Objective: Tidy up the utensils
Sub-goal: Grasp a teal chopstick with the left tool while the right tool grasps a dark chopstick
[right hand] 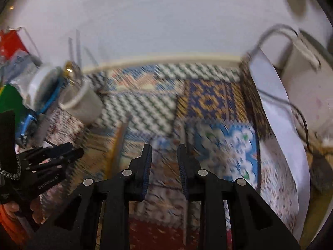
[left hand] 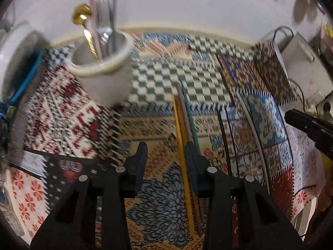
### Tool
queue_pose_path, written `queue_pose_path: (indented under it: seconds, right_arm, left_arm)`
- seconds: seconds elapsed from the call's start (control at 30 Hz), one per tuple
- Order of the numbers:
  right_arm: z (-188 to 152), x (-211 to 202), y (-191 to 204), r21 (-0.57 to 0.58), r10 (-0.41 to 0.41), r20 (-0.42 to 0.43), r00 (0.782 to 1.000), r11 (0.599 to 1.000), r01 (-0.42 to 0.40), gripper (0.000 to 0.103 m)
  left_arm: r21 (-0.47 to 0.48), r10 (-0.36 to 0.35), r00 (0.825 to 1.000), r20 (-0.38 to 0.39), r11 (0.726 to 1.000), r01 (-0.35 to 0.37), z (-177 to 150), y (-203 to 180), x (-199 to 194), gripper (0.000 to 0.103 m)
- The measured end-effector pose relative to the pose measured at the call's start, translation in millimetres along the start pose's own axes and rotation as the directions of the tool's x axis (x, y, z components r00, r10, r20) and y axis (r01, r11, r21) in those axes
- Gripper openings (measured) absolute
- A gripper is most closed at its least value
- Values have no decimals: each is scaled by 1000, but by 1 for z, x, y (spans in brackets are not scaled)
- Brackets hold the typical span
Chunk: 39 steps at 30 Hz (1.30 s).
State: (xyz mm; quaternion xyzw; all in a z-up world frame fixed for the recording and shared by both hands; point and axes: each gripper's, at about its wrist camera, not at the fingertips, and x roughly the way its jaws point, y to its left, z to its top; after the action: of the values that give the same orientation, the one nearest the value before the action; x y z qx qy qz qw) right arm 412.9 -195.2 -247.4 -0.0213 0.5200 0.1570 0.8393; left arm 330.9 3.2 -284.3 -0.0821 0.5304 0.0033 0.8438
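Left tool (right hand: 62,154) body w/ white lettering, blurred, unreadable

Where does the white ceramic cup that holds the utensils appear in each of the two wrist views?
Left wrist view: the white ceramic cup stands upper left, large, with a gold spoon sticking out.
Right wrist view: the cup is at middle left, smaller and blurred.
Shared landmark: the green and white checked patch of the tablecloth, just right of the cup.

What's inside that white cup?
The white cup holds a gold spoon, a silver fork and thin stick-like handles; their lower ends are hidden by its wall.
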Motion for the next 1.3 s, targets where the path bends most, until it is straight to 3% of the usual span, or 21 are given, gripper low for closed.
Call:
queue_pose_path:
  seconds: [0.13,0.43,0.6,1.0,1.3]
  right_arm:
    - [-17,15,-22,48,-26,-65,998,998,30,23]
    - [-40,39,-39,104,-21,-149,989,994,37,23]
    - [-43,45,-43,107,-19,-159,987,994,36,23]
    - [-43,55,-40,87,5,-162,987,996,9,23]
    - [-34,62,-44,94,4,-151,989,996,10,23]
  left_arm:
    - [24,-27,998,-51,999,28,-8,-15,20,37]
    - [68,-98,992,-85,992,104,-8,-40,37,37]
    - [77,-106,989,-99,990,114,-3,-44,47,26]
    - [79,-85,993,-78,993,91,17,-39,56,25]
    - [93,-63,993,-105,993,73,39,-43,68,21]
